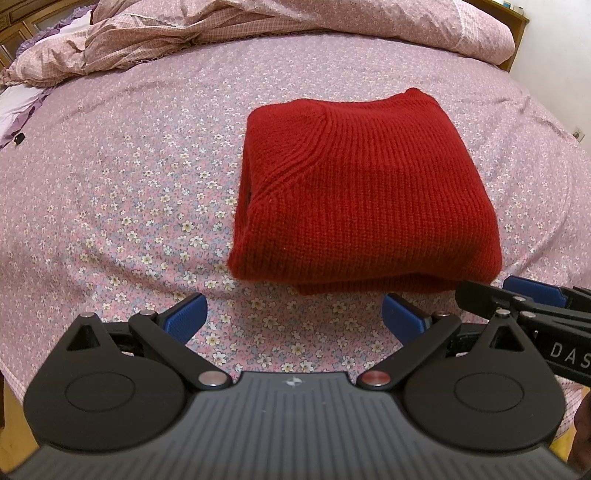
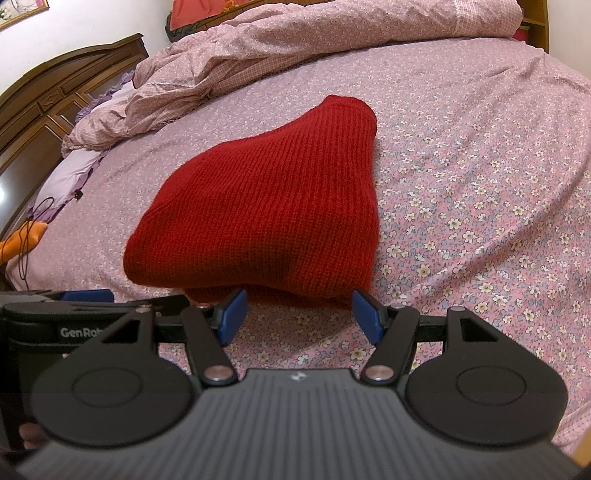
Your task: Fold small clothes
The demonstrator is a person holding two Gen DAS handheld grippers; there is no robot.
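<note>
A red knitted sweater (image 1: 365,192) lies folded into a thick rectangle on the flowered pink bedsheet (image 1: 129,206). It also shows in the right wrist view (image 2: 266,206). My left gripper (image 1: 293,317) is open and empty, just in front of the sweater's near edge, a little to its left. My right gripper (image 2: 299,315) is open and empty, its blue pads close to the sweater's near edge without holding it. The right gripper's fingers (image 1: 532,295) show at the right of the left wrist view. The left gripper's body (image 2: 81,317) shows at the left of the right wrist view.
A crumpled pink quilt (image 1: 258,33) lies along the far side of the bed. A wooden headboard (image 2: 55,99) and lilac pillow (image 2: 70,173) are at the left. An orange object (image 2: 22,240) with a black cord lies by the bed's left edge.
</note>
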